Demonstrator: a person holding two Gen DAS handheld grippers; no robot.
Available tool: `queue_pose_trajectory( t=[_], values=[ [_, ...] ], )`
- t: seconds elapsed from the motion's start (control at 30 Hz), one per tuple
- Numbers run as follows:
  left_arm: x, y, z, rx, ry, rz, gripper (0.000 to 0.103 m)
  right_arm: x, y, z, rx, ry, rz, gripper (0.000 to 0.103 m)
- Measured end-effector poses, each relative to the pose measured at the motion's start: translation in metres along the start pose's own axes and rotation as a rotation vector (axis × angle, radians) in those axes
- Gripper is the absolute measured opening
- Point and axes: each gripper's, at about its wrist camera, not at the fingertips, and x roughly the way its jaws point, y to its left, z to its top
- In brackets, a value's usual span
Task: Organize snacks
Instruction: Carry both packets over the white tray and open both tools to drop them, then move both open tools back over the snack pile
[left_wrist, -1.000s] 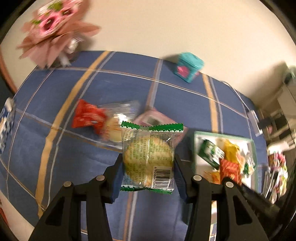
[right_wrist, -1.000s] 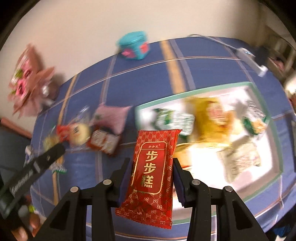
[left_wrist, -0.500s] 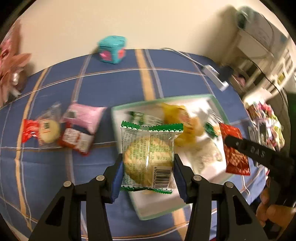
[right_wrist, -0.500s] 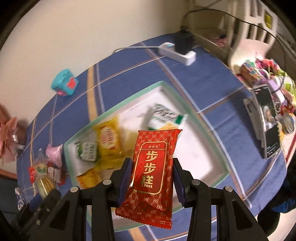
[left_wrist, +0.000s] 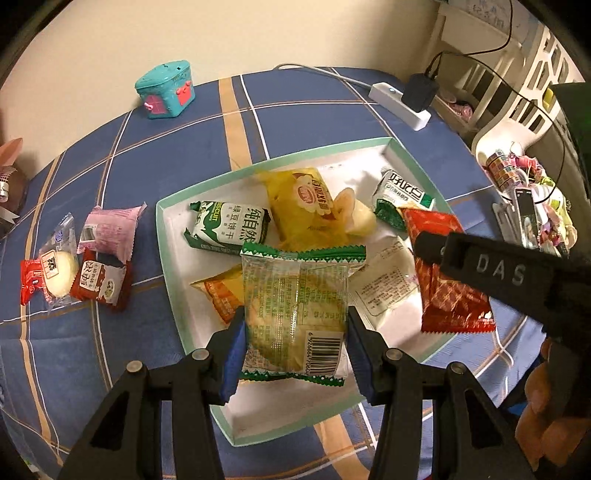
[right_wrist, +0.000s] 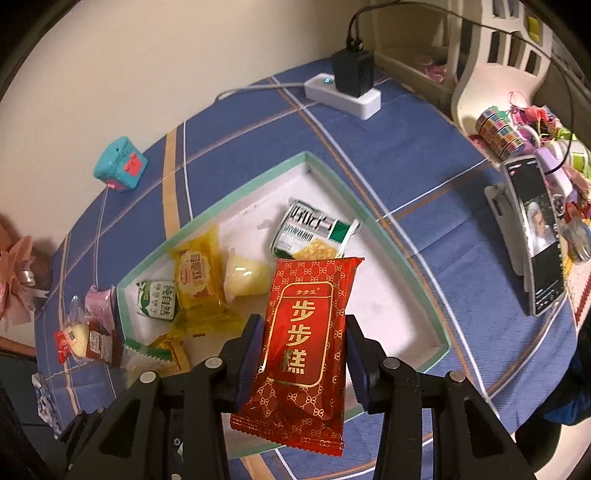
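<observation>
Snacks lie in a white tray (left_wrist: 173, 236) with a green rim, and more lie on the blue checked cloth (left_wrist: 303, 107) beside it.

From my left tool's camera, my left gripper (left_wrist: 293, 350) is clamped on a clear cake packet with green edges (left_wrist: 295, 306). The blue pads press on both of its sides. The packet hangs over the near part of the tray. In the tray I see a green and white biscuit pack (left_wrist: 229, 227), a yellow pack (left_wrist: 306, 206), an orange pack (left_wrist: 221, 295) and a white and green pack (left_wrist: 402, 194). Left of the tray, on the cloth, are a pink pack (left_wrist: 109, 229), a dark red pack (left_wrist: 101, 284) and a clear pack with a round white cake (left_wrist: 55, 267). They touch each other. A teal toy box (left_wrist: 166, 88) sits at the far edge by the wall. My right tool comes in from the right side, holding a red pack over the right part of the tray.

From my right tool's camera, my right gripper (right_wrist: 304, 360) is clamped on the red packet with gold letters (right_wrist: 306, 339). It stands up between the pads, over the near part of the tray (right_wrist: 399, 251). A white power strip (right_wrist: 343, 96) with a black plug lies far off on the cloth. A phone (right_wrist: 535, 236) leans on a stand at the right.
</observation>
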Motion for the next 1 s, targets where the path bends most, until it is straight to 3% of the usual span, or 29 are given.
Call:
queue_pose_trajectory(
  t=[0.3, 0.47, 0.63, 0.77, 1.0],
  values=[
    [0.010, -0.005, 0.002, 0.011, 0.000, 0.007, 0.056, 0.015, 0.006, -0.005, -0.025, 0.038, 0.011, 0.048],
    [0.005, -0.006, 0.001, 0.008, -0.010, 0.027, 0.070, 0.015, 0.005, -0.005, -0.014, 0.043, 0.016, 0.058],
    [0.004, -0.001, 0.001, -0.015, 0.001, 0.038, 0.071, 0.012, 0.007, -0.006, -0.016, 0.043, 0.014, 0.065],
    [0.002, 0.010, 0.000, -0.069, 0.022, 0.059, 0.078, 0.012, 0.009, -0.007, -0.023, 0.044, 0.008, 0.073],
    [-0.004, 0.057, 0.001, -0.218, 0.012, 0.092, 0.079, 0.011, 0.014, -0.010, -0.033, 0.053, 0.010, 0.073]
  ],
)
